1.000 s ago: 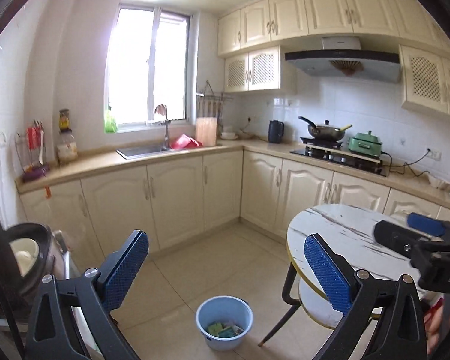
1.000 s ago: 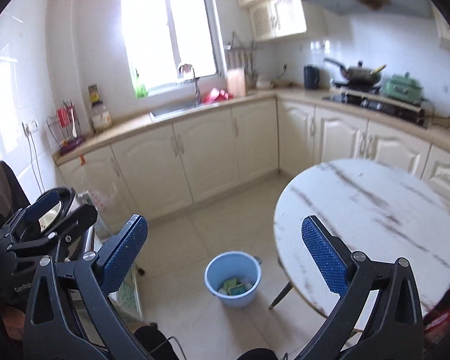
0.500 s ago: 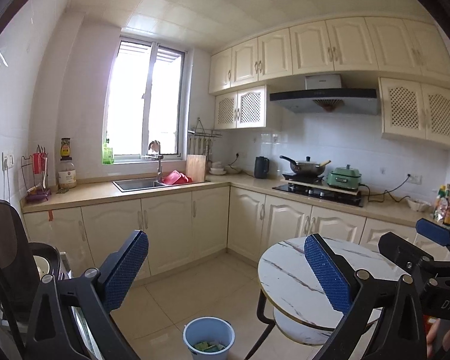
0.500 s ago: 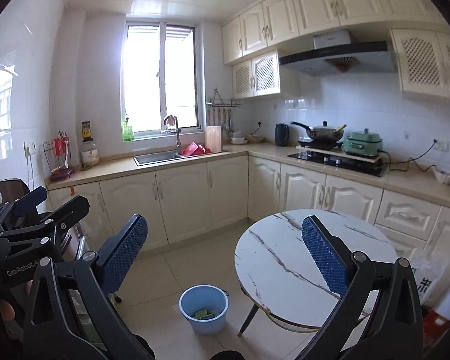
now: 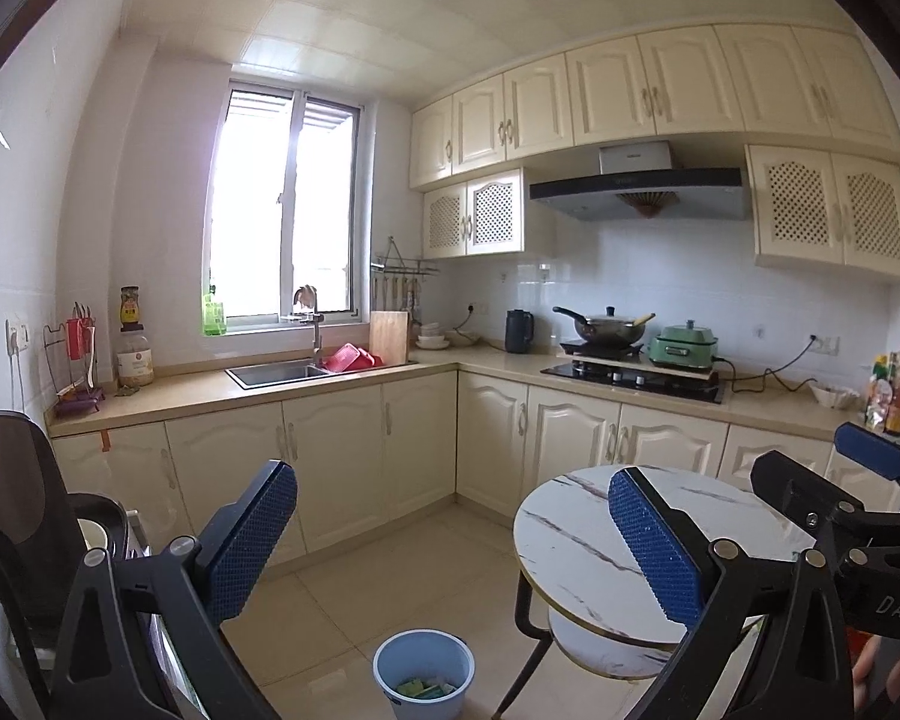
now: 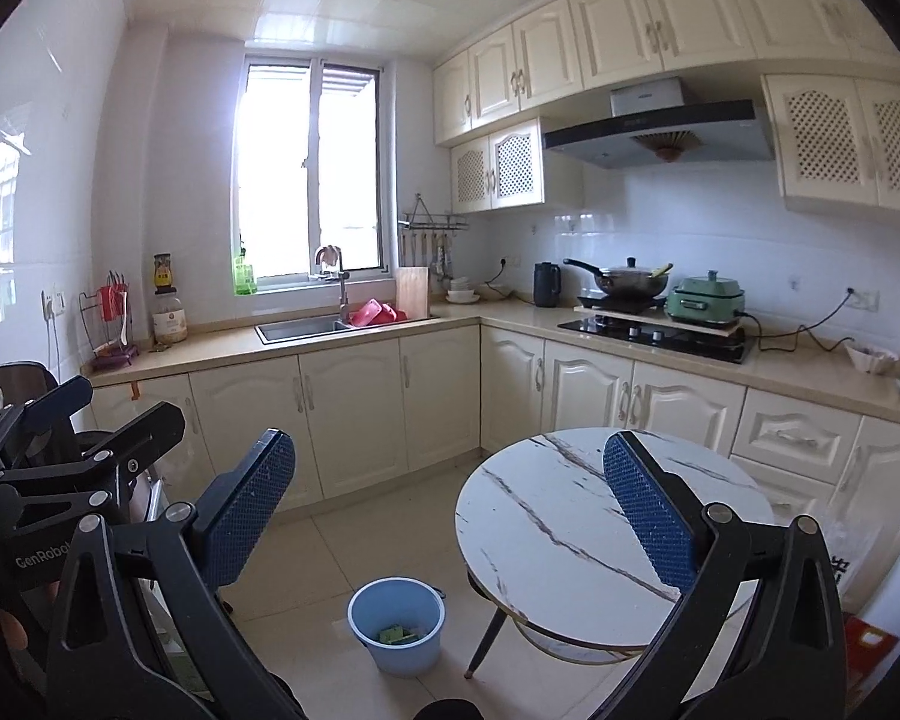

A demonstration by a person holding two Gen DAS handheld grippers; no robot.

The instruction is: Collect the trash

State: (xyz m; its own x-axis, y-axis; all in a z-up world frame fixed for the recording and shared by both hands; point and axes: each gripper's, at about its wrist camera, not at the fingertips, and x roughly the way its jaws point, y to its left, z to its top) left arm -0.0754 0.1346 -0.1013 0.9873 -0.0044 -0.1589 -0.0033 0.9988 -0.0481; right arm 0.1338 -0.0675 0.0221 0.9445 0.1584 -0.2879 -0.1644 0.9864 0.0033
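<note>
You held the left gripper [image 5: 450, 546] and right gripper [image 6: 450, 516] spread wide and empty, the blue bucket [image 6: 397, 624] with trash sat at six o'clock, so dropping from height risked missing it.

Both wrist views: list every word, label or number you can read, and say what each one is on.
"DAS", cut off at the frame edge: on the right gripper body, left wrist view.
"GenRobo", cut off by the finger in front: on the left gripper body, right wrist view.
Range hood badge: too small to read.
Jar and bottle labels: blurred.
Sauce bottles: unreadable.
White bag: black print, partly hidden, unreadable.
</note>
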